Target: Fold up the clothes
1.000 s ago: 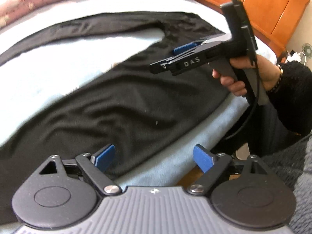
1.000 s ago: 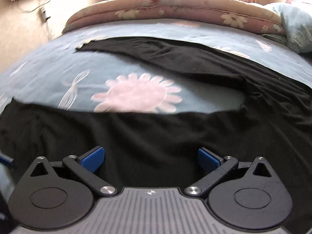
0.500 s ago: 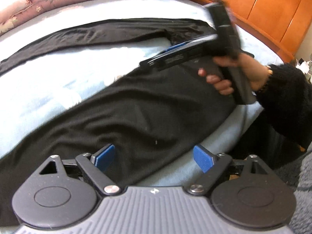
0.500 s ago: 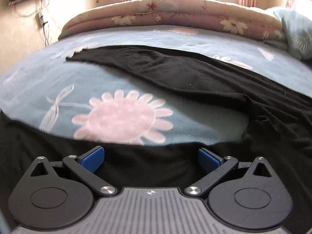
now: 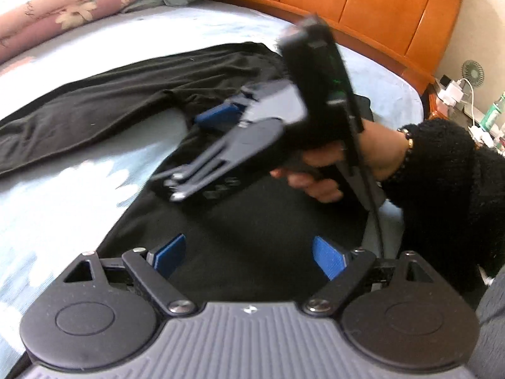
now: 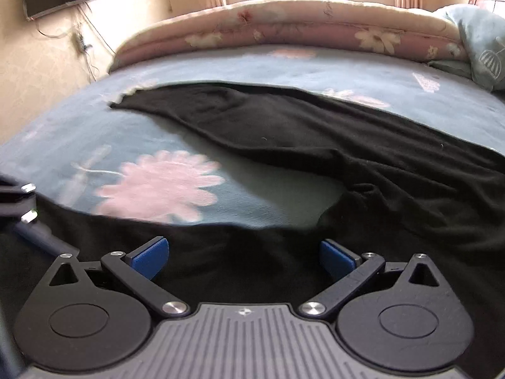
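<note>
Black trousers (image 6: 363,158) lie spread flat on the flowered bedsheet (image 6: 189,72), legs splayed, running from lower right toward upper left. Right gripper (image 6: 243,257) and left gripper (image 5: 249,254) both gape wide over the near leg, holding nothing. No lettering's legible, too blurry.

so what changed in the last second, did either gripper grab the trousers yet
No grab yet. The right gripper has swung down and in toward the crotch of the black trousers, its blue fingers apart. The left gripper has moved closer over the waist end. Both are open as before, and the trousers lie spread on the bed, unmoved.
</note>
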{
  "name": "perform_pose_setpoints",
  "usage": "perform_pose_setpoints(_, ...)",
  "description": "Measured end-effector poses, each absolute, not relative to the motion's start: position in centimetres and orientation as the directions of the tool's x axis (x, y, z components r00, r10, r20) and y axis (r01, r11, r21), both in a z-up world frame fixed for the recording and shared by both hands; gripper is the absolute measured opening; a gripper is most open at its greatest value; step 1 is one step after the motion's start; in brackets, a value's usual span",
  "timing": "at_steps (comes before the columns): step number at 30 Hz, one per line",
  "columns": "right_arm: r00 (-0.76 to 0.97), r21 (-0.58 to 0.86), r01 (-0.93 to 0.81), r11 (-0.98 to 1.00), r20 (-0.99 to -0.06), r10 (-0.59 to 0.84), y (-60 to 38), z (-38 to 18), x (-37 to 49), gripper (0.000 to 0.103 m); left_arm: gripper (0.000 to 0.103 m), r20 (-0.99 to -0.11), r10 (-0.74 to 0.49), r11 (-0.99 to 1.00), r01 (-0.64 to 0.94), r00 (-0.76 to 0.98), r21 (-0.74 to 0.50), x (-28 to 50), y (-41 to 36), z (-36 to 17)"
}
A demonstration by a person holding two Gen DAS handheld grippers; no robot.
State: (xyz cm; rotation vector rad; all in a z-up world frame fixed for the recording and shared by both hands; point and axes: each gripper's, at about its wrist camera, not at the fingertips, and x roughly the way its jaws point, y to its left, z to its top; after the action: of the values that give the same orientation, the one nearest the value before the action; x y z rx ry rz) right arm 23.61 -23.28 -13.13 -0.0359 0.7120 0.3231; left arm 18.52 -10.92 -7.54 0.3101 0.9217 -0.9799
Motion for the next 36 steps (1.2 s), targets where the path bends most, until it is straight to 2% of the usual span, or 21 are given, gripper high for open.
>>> perform_pose_setpoints(3,0.705,0.095,-0.311,0.946,-0.644,0.296,-23.7,-13.2,25.0,0.103,0.087,-0.781,-0.582,0.551,0.816,0.227,-0.174,19.3,-12.0,-8.0)
perform_pose_setpoints(7,0.743,0.203,-0.330,0.922,-0.546,0.386,-26.7,-12.3,22.8,0.103,0.087,-0.762,-0.599,0.564,0.805,0.244,-0.186,20.6,-13.5,-8.6)
perform_pose_setpoints(9,0.729,0.269,-0.335,0.903,-0.533,0.430,-28.4,-12.4,22.5,0.103,0.087,-0.748,-0.610,0.573,0.797,0.262,-0.189,21.2,-14.3,-9.0)
perform_pose_setpoints(11,0.750,0.314,-0.286,0.905,-0.515,0.415,-29.8,-12.5,22.8,0.103,0.088,-0.743,-0.608,0.601,0.774,0.280,-0.200,22.0,-14.9,-9.6)
perform_pose_setpoints(13,0.725,0.364,-0.264,0.893,-0.536,0.433,-30.8,-12.9,23.2,0.103,0.087,-0.748,-0.585,0.650,0.733,0.312,-0.203,22.7,-15.0,-10.3)
perform_pose_setpoints(19,0.750,0.376,-0.196,0.906,-0.537,0.385,-32.1,-12.6,23.1,0.103,0.088,-0.767,-0.466,0.801,0.578,0.441,-0.155,22.4,-14.1,-9.5)
perform_pose_setpoints(22,0.768,0.397,-0.168,0.902,-0.520,0.372,-33.0,-12.3,23.0,0.103,0.088,-0.746,-0.516,0.774,0.602,0.421,-0.196,21.1,-14.5,-8.5)
perform_pose_setpoints(24,0.772,0.403,-0.138,0.905,-0.528,0.353,-33.6,-12.3,23.2,0.103,0.088,-0.747,-0.530,0.742,0.645,0.401,-0.180,19.7,-15.8,-8.5)
perform_pose_setpoints(31,0.779,0.439,-0.062,0.897,-0.540,0.319,-35.7,-12.1,22.9,0.103,0.088,-0.784,-0.442,0.737,0.675,0.437,-0.039,15.3,-18.7,-10.9)
perform_pose_setpoints(33,0.778,0.424,-0.031,0.905,-0.558,0.289,-36.1,-11.8,22.5,0.103,0.091,-0.781,-0.414,0.745,0.667,0.466,0.002,14.8,-18.8,-11.7)
perform_pose_setpoints(36,0.779,0.382,0.005,0.924,-0.580,0.236,-36.7,-10.8,21.3,0.103,0.089,-0.776,-0.392,0.812,0.583,0.494,-0.040,15.2,-18.5,-11.0)
